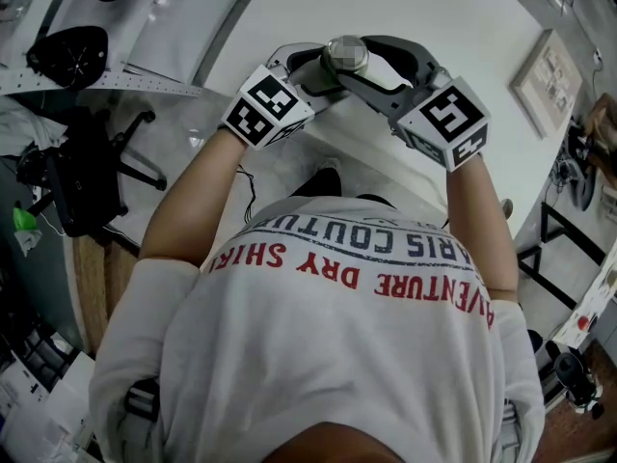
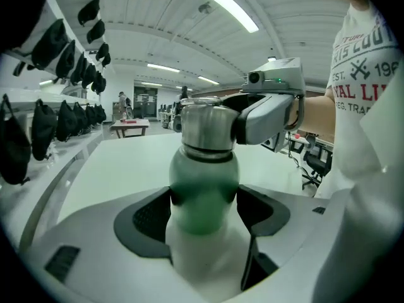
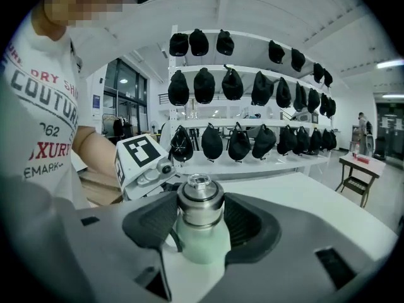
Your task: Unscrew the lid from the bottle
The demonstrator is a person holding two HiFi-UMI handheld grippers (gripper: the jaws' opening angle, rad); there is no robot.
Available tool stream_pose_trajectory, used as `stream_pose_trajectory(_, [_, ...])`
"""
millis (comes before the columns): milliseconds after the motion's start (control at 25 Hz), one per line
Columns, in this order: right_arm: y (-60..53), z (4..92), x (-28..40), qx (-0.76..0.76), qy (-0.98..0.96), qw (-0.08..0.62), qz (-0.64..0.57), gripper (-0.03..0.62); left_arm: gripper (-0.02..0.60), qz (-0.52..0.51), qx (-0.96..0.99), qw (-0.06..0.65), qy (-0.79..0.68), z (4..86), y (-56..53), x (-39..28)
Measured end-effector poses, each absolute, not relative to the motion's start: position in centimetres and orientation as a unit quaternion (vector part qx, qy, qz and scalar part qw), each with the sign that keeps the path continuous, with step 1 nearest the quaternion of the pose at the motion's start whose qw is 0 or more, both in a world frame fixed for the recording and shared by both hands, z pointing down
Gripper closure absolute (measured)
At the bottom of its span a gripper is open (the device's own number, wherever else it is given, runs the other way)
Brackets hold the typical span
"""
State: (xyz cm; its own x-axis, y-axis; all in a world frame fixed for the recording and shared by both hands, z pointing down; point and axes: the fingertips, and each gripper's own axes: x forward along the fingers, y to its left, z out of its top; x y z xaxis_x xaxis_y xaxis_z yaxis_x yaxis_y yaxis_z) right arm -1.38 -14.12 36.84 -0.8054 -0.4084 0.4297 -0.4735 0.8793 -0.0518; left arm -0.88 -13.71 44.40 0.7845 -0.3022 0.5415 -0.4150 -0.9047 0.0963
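Observation:
The bottle has a pale green body (image 2: 203, 175) and a steel lid (image 1: 345, 54). I hold it up above the white table (image 1: 453, 8). My left gripper (image 2: 203, 212) is shut on the body, its dark pads (image 2: 151, 214) pressing on both sides. My right gripper (image 3: 200, 218) is shut on the lid (image 3: 200, 201), coming in from the other side. In the head view the left gripper (image 1: 318, 73) and the right gripper (image 1: 355, 66) meet at the bottle, with their marker cubes turned toward me. The lid still sits on the neck.
A black office chair (image 1: 92, 177) stands on the floor to my left. Shelves with several black caps (image 3: 252, 87) line the wall behind the table. A framed board (image 1: 547, 80) lies at the table's right end.

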Motion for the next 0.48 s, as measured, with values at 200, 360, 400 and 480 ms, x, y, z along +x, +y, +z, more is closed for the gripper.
stream_pose_trajectory(200, [-14.25, 36.85, -1.42, 0.185, -0.955, 0.223, 0.068, 0.359, 0.238, 0.278, 0.947, 0.089, -0.130, 44.41, -13.87, -0.86])
stream_pose_trajectory(360, [-14.41, 36.85, -1.27, 0.146, -0.959, 0.234, 0.061, 0.359, 0.238, 0.286, 0.951, 0.076, -0.087, 44.34, -14.02, -0.69])
stream_pose_trajectory(400, [-14.43, 36.85, -1.30, 0.137, -0.960, 0.239, 0.055, 0.359, 0.238, 0.287, 0.952, 0.072, -0.076, 44.34, -14.05, -0.66])
stream_pose_trajectory(480, [-14.42, 36.90, -1.37, 0.120, -0.960, 0.248, 0.045, 0.359, 0.238, 0.289, 0.953, 0.066, -0.055, 44.38, -14.03, -0.60])
